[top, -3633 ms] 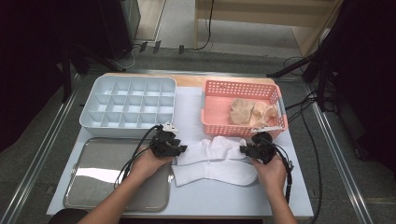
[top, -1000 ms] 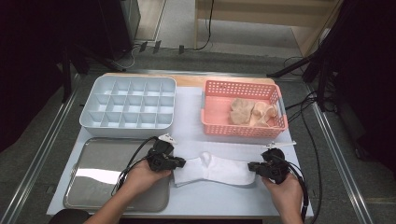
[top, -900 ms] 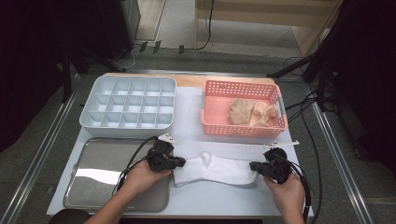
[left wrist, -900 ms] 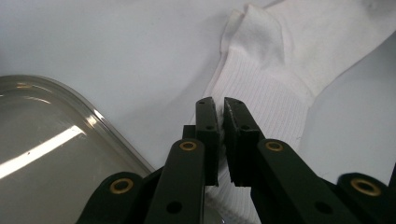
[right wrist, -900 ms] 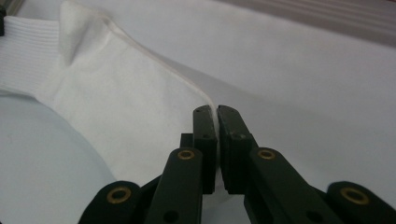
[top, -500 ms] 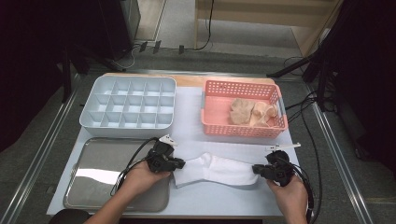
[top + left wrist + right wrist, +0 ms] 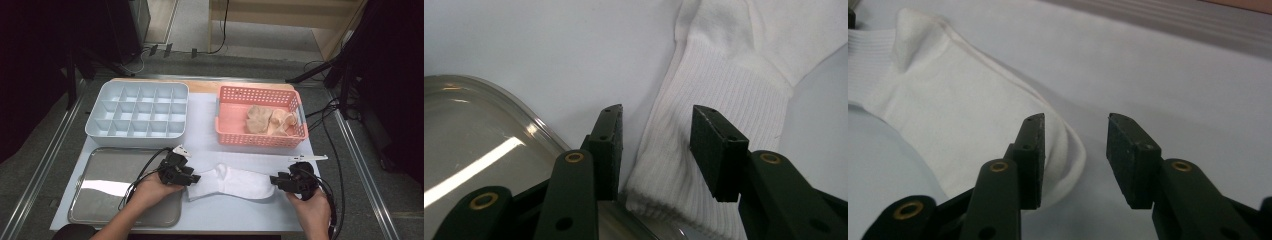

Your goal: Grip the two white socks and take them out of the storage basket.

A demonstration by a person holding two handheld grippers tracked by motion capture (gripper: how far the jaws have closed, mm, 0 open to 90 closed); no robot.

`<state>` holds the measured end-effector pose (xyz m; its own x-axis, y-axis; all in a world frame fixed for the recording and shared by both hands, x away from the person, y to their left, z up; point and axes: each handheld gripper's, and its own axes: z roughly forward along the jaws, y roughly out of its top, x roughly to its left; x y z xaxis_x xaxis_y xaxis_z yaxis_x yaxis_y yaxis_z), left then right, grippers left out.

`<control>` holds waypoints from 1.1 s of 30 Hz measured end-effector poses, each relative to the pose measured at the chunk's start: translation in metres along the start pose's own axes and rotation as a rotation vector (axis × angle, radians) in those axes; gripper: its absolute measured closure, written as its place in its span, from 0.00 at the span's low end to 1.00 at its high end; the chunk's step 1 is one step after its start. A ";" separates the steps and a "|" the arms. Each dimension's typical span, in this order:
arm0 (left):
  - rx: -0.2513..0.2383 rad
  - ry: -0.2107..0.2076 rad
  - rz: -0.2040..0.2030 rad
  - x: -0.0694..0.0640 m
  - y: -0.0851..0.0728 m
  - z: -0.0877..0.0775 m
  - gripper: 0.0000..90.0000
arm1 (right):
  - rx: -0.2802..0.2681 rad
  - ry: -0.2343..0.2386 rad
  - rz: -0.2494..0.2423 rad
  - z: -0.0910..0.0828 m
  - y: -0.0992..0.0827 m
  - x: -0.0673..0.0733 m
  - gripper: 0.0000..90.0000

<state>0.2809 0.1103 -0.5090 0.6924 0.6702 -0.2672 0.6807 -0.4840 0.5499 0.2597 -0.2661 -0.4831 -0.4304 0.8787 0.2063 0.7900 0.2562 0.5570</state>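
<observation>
Sock (image 7: 231, 182) lies stretched flat on the table (image 7: 205, 125) between our hands, cuff by the steel tray (image 7: 100, 197); we've just been opening both jaws, left gripper (image 7: 192, 177) and right gripper (image 7: 274, 181) letting go so it stays smoothed out

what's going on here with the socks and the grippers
A person is laying a white sock flat on the table, a hand-held gripper in each hand. The left hand-held gripper is at the ribbed cuff, the right hand-held gripper at the toe. Both have just been opening, and the pads no longer press the fabric, so the sock lies released between them. More socks sit in the pink basket behind.
</observation>
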 end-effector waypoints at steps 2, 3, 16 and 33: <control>0.000 -0.005 0.002 0.000 0.000 0.000 0.64 | 0.014 0.007 0.014 0.002 -0.001 -0.002 0.65; -0.002 -0.005 0.001 -0.001 0.000 0.001 0.64 | 0.022 0.011 0.013 0.003 -0.002 -0.002 0.64; 0.004 -0.028 0.027 -0.009 0.000 0.006 0.90 | 0.102 0.050 0.000 0.021 -0.003 0.006 0.87; -0.102 0.007 0.002 0.013 0.031 -0.005 0.93 | 0.001 0.008 -0.004 0.012 0.023 -0.007 0.96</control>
<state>0.3094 0.1068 -0.4918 0.6914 0.6738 -0.2607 0.6517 -0.4257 0.6278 0.2859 -0.2612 -0.4817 -0.4372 0.8744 0.2104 0.7887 0.2604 0.5569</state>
